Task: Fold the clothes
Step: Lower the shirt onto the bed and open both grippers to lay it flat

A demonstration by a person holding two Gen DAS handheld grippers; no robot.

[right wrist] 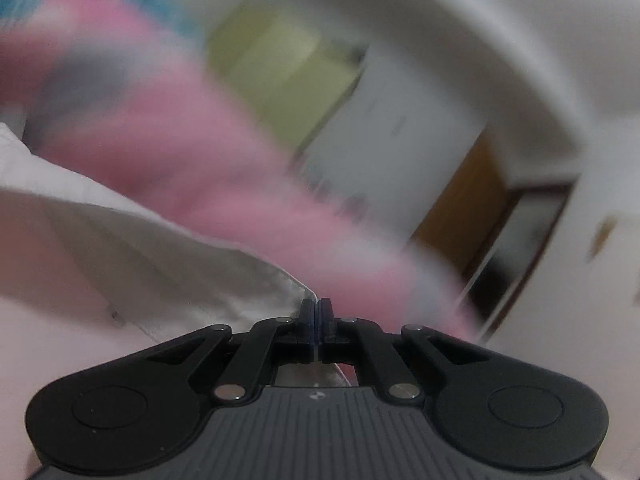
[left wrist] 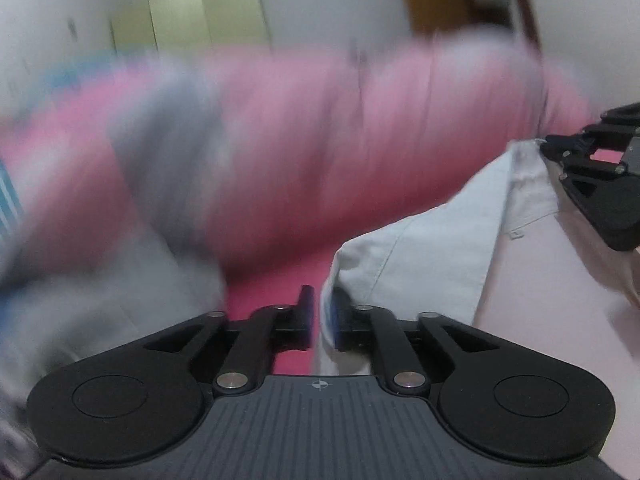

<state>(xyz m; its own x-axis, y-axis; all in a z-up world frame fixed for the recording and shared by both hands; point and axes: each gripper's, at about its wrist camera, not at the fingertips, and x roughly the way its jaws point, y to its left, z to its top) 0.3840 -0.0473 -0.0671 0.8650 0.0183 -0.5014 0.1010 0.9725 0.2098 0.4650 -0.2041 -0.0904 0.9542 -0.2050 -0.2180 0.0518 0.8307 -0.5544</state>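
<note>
Together, two grippers, left gripper (left wrist: 320, 312) and right gripper (right wrist: 316, 320), jaws pinching one white garment (left wrist: 420, 256).

A home bedroom: a pink bedspread (left wrist: 280, 152) covers the bed, with white walls (right wrist: 460, 40), a pale green cupboard (right wrist: 288, 68) and a wooden door frame (right wrist: 516, 240) beyond.

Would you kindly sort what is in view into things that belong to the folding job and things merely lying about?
Belongs to the job:
white garment, stretched between the two grippers
left gripper, clamped on one edge
right gripper, clamped on another edge

Just lying about:
pink bedding, blurred
grey cloth, blurred
wooden door
</note>
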